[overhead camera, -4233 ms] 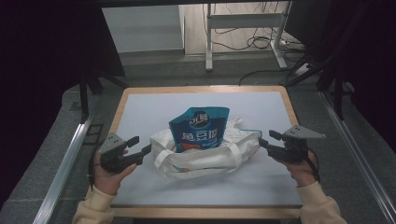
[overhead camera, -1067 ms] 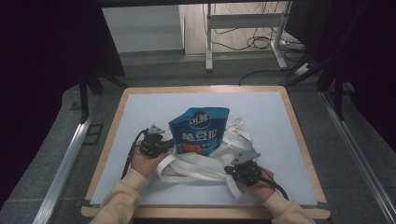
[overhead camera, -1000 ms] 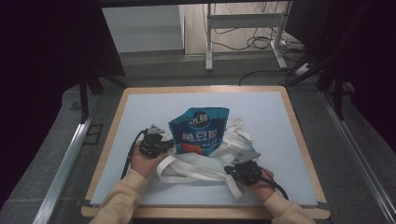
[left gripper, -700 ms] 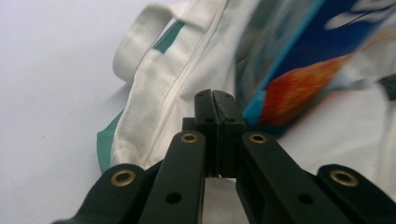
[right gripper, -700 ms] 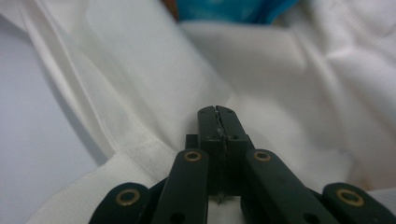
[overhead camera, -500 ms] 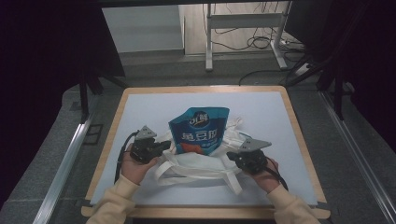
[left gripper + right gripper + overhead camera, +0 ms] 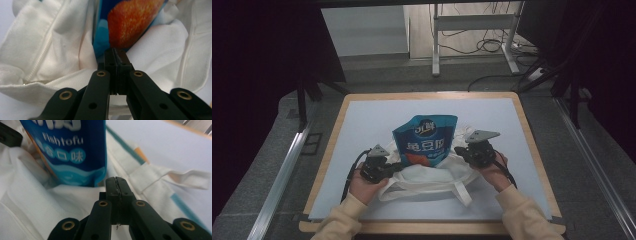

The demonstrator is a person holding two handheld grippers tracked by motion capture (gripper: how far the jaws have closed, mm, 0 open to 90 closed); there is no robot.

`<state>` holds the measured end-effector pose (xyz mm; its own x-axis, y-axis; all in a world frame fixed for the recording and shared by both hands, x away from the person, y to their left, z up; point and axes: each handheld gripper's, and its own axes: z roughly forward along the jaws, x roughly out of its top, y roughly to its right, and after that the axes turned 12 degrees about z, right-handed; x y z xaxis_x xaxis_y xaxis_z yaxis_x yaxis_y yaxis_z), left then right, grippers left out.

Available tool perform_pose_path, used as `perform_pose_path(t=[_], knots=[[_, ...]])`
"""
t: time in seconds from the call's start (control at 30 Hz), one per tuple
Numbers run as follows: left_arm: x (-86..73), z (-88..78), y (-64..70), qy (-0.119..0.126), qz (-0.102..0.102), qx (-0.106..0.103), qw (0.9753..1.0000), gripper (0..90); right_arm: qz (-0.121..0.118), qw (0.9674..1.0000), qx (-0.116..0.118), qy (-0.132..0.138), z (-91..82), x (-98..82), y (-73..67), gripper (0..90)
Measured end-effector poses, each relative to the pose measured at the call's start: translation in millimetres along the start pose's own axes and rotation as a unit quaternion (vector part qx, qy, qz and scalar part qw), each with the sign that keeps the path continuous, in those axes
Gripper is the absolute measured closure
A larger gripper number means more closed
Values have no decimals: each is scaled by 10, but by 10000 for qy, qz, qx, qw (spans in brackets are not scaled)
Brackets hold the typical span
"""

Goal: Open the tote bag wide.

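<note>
Grippers are working at opposite sides of a white cloth bag [image 7: 432, 175]: the left gripper [image 7: 394, 167] and the right gripper [image 7: 458, 151] are each showing jaws pressed together, seemingly nipping a fold of the bag's rim, though whether cloth is actually caught cannot be told. That two-sided hold is probably keeping the mouth spread so the blue snack pouch [image 7: 426, 140] is standing upright inside it. Everything is sitting mid-way on a pale blue mat covering the wood-edged counter [image 7: 332, 150], with grey floor, cables and a metal stand beyond.
</note>
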<state>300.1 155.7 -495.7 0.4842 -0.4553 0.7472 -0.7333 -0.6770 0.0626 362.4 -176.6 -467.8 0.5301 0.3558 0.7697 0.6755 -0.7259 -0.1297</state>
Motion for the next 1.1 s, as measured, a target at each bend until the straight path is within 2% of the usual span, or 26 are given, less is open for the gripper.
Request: perform_pose_path(t=[0.13, 0.23, 0.27, 0.33, 0.5, 0.67, 0.73, 1.1], knots=[[-17, 21, 31, -72, 50, -11, 10000, 895, -21, 9993, -149, -354, 122, -47, 18, 879], [-42, 53, 44, -138, 51, -89, 9999, 896, 17, 9990, -163, -417, 170, -71, 45, 880], [-53, 66, 47, -167, 54, -111, 9998, 896, -38, 9988, -213, -446, 180, -70, 48, 881], [-84, 89, 67, -211, 60, -120, 9997, 895, -99, 9983, -367, -439, 217, -74, 56, 887], [-111, 94, 105, -241, 102, -101, 9996, 896, 66, 9976, -494, -483, 312, -84, 106, 889], [-154, 98, 137, -289, 139, -143, 9994, 896, 186, 9969, -683, -346, 340, -93, 143, 890], [-164, 97, 148, -292, 148, -143, 9994, 897, 279, 9969, -643, -353, 363, -99, 175, 890], [-154, 97, 145, -283, 185, -114, 9994, 896, 261, 9971, -646, -315, 354, -103, 163, 889]])
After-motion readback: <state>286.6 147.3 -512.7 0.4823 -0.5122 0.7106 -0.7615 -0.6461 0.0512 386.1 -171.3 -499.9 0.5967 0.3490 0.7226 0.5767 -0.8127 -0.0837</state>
